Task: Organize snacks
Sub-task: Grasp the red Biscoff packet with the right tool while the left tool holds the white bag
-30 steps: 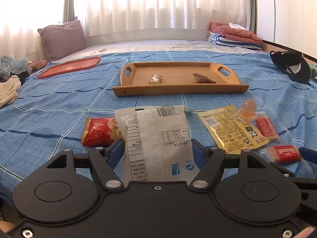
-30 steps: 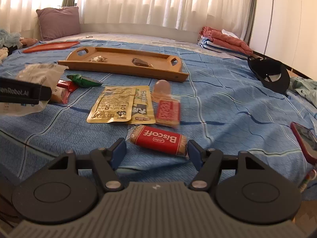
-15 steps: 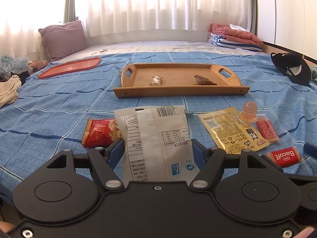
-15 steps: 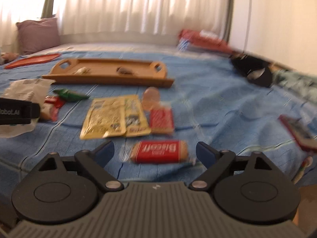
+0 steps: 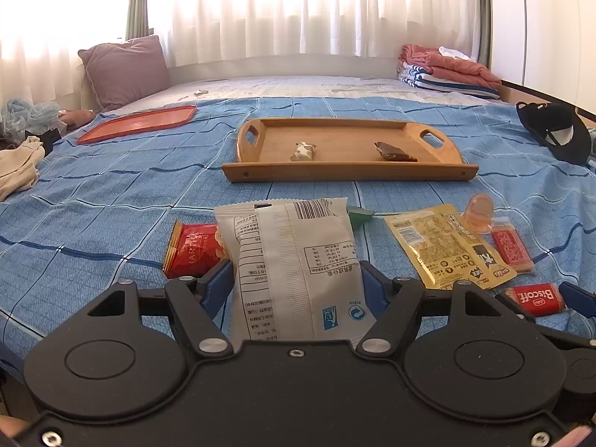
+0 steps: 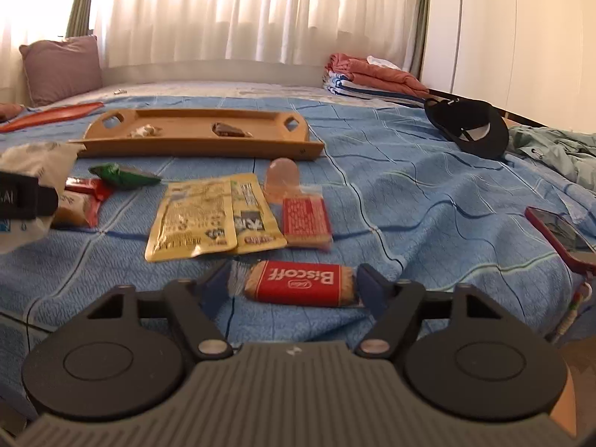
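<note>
showing a phone [image 6: 558, 229] — right view only

Blue checked bedspread [image 5: 111, 193] – red Biscoff pack [image 6: 300, 283], yellow pouch [image 6: 208, 219], purple pillow [image 5: 126, 69].

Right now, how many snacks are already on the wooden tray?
2: a pale wrapped sweet left of centre on the wooden tray, and a dark brown packet right of centre. The near rim might hide others.

Sunlit white curtains [image 5: 298, 11] behind blue-quilted bed [image 5: 111, 193]
</note>
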A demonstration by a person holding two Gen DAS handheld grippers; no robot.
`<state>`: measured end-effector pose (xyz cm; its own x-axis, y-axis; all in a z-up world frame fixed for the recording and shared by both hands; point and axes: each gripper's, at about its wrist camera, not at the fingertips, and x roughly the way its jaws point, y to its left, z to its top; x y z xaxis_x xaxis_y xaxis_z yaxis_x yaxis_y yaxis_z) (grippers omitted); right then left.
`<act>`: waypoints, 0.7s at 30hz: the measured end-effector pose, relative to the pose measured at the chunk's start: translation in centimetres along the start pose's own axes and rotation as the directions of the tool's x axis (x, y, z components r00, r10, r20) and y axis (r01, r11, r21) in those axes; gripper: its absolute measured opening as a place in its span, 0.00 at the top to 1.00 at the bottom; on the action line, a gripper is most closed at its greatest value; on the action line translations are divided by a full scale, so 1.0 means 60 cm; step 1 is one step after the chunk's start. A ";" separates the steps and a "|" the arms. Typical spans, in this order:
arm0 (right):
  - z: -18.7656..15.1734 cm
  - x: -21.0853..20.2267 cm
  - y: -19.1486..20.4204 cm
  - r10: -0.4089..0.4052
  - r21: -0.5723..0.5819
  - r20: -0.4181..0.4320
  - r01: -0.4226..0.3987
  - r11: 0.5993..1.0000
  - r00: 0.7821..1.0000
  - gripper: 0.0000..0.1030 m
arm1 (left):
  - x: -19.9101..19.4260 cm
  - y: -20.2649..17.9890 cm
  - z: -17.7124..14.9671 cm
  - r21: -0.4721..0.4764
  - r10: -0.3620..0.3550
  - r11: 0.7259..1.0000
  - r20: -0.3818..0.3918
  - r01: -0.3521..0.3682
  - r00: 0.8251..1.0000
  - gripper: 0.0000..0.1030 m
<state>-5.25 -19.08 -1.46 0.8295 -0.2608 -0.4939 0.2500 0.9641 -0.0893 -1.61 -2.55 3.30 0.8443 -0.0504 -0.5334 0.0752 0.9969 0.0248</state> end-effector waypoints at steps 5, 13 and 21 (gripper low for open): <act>0.013 -0.001 -0.013 0.023 0.007 -0.013 -0.023 1.000 1.000 0.34 | -0.004 0.004 0.010 -0.005 -0.005 1.000 0.013 0.005 1.000 0.32; 0.005 0.016 0.015 0.046 -0.078 -0.049 -0.050 0.996 0.998 0.22 | -0.005 0.003 0.019 -0.013 -0.005 1.000 0.015 0.005 1.000 0.32; 0.023 -0.003 0.001 0.117 -0.066 -0.042 -0.120 0.991 0.992 0.36 | -0.013 0.007 0.026 -0.013 -0.004 1.000 0.029 0.005 1.000 0.32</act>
<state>-4.69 -19.05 -0.16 0.8316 -0.1438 -0.5365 0.1152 0.9896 -0.0866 -1.40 -2.19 5.02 0.8589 -0.0566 -0.5090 0.0723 0.9973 0.0111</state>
